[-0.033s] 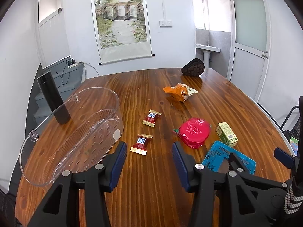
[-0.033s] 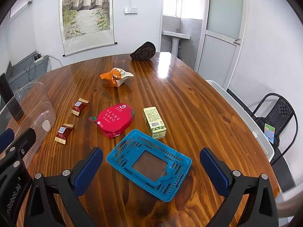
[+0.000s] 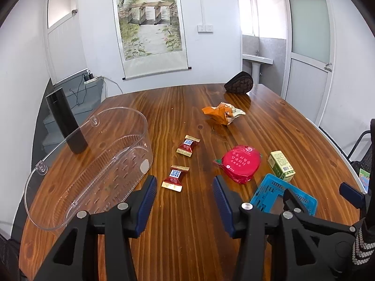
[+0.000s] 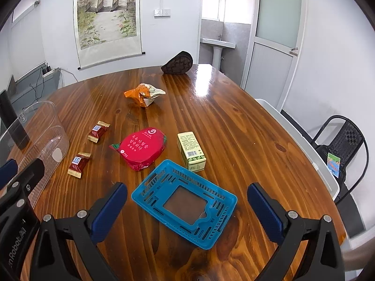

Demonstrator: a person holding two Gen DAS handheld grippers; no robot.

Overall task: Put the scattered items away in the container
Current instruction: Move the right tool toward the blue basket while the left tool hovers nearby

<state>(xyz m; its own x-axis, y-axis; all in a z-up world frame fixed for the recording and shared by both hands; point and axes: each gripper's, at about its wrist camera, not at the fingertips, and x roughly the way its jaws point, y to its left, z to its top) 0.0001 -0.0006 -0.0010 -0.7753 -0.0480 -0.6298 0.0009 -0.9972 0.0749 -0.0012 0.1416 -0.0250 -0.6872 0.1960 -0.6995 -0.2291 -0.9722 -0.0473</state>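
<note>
**Snacks lie loose on the counter, both bins bare**

We see the glossy plank counter (image 4: 234, 121) carrying everything. Largest is the clear oval plastic tub (image 3: 89, 164), ribbed and slotted along its floor, at nine o'clock from the left tool; nothing shows inside it. Next is the blue slotted plastic basket (image 4: 185, 203), shallow and rectangular, lying between the right tool's fingers and bare inside too. Which of the two is the container meant, we cannot tell.

The scattered items sit near the middle: a round red foil pouch (image 4: 140, 148), a crumpled orange wrapper (image 4: 143, 93) at twelve o'clock, a stiff green carton (image 4: 191, 152) just beside the basket's far rim, and two small red-and-gold candies (image 3: 175, 176) (image 3: 187, 145).

Our left tool (image 3: 184, 200) hangs with its pads apart, gripping nothing, the nearer candy just ahead of it. Our right tool (image 4: 187, 213) is spread wide, holding nothing; we judge that width suits the basket.
</note>
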